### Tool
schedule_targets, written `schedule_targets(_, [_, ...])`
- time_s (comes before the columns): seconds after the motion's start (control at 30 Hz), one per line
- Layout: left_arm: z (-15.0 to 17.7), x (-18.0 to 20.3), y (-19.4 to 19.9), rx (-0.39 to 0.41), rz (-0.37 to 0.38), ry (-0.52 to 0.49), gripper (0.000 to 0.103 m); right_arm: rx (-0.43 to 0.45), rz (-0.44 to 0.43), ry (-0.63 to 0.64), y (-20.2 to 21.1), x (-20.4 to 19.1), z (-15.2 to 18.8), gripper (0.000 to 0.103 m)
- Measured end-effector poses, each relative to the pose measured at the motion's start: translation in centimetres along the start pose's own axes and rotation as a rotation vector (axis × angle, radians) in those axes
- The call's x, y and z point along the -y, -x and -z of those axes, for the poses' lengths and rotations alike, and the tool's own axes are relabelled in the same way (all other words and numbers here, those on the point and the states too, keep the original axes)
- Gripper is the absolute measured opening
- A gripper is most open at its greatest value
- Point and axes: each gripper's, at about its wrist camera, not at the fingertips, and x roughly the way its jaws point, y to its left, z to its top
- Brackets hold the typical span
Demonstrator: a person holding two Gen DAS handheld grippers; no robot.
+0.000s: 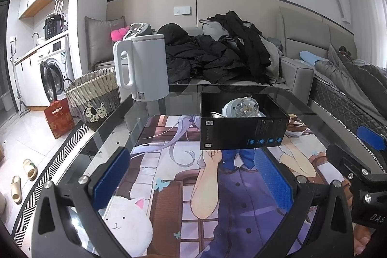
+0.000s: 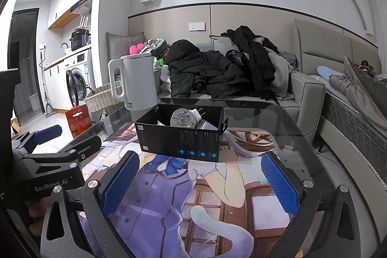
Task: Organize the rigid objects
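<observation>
Kettle point(image 1: 141, 67) stands at the far left of the glass table point(image 1: 285, 94), white and upright, with its handle turned to the left, and it is the only loose rigid thing that I can see outside the box. To its right, near the middle of the table, sits the black box point(image 1: 244, 129), open on top, on the far part of the printed mat point(image 1: 183, 185). Inside it lies a white lamp with a clear dome point(image 1: 241, 108) and some pale pieces beside it which are too hidden to name. The left gripper point(image 1: 193, 175) hovers over the near part of the mat with its jaws wide apart and nothing between them; the box is ahead of it and slightly to the right, well apart. The right gripper point(image 2: 199, 183), on the right side, is also spread wide and empty, and the box lies ahead of it, a little to the left. I judge that the collecting step is nearly finished. The next move probably calls for reaching far left to the kettle, or for closing on the box from both sides.
</observation>
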Motion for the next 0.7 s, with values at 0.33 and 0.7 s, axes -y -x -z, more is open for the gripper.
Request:
schedule_targets(0.33, [-0.03, -0.05, -0.12, -0.014, 0.000, -0.005, 0.103, -0.001, 0.001, 0.004, -0.05, -0.14, 0.02, 0.102])
schedule_targets(0.7, [-0.05, -0.06, -0.22, -0.017, 0.004, -0.004, 0.103, 0.001, 0.002, 0.004, 0.06, -0.21, 0.03, 0.102])
